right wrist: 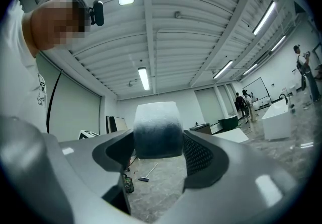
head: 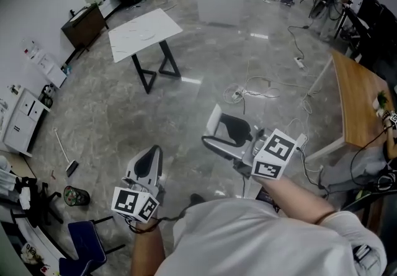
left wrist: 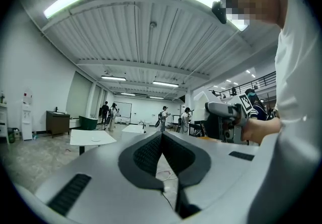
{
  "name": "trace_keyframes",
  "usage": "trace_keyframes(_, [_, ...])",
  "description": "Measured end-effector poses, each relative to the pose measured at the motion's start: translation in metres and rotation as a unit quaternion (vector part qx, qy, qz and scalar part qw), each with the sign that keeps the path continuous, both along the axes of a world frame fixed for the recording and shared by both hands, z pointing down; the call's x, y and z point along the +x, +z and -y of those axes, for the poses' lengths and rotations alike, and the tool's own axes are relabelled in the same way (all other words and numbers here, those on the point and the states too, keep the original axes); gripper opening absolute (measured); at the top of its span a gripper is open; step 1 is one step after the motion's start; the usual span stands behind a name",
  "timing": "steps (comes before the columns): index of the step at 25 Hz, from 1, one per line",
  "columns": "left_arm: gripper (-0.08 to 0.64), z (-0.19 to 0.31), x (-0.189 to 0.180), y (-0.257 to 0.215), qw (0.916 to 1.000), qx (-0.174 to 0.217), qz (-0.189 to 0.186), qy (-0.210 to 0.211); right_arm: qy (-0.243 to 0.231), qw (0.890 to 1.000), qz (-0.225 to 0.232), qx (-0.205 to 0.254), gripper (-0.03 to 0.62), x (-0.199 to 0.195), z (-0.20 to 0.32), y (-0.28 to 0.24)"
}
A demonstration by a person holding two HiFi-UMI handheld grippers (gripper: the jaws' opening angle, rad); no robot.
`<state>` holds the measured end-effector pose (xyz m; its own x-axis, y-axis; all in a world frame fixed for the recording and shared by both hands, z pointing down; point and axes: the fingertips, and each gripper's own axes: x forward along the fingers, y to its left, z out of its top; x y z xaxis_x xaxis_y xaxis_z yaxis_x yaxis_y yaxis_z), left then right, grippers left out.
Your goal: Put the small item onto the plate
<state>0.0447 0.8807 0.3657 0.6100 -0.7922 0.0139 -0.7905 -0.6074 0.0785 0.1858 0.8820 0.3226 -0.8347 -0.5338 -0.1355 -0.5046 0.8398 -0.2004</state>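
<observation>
We hold the small block clamped in our right gripper; our left gripper is closed on nothing.
In the right gripper view, the right gripper [right wrist: 160, 142] has its dark pads [right wrist: 198, 155] spread wide and pressing on both sides of a pale, round-cornered block [right wrist: 157, 125], white on top and darker lower down, held in the air above the grey floor [head: 186, 101]. The left gripper [left wrist: 162, 136] has its jaws together, tip to tip. In the head view the left gripper hangs at 7 o'clock and the right one at 4 o'clock, just off centre. A white table [head: 144, 33] stands at 11 o'clock and a wooden table [head: 356, 101] at 3 o'clock.
</observation>
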Motion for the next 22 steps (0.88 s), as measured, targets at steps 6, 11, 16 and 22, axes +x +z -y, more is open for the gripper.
trace_keyframes(6, [0.006,0.066,-0.065,-0.013,0.9998,-0.011,-0.01,0.012,0.012,1.0,0.007,-0.015,0.29,-0.061,0.065,-0.007])
trace_keyframes(11, [0.006,0.109,-0.106,-0.013,0.9997,-0.013,-0.003,0.018,0.021,1.0,0.01,-0.017,0.29,-0.098,0.106,-0.005])
trace_keyframes(16, [0.006,0.15,-0.125,-0.012,0.9997,-0.019,-0.011,0.014,0.02,0.999,0.009,-0.028,0.29,-0.115,0.151,0.0])
trace_keyframes(22, [0.005,0.219,-0.14,-0.002,0.9997,-0.021,-0.014,-0.006,0.003,1.0,0.006,-0.027,0.29,-0.132,0.227,0.009])
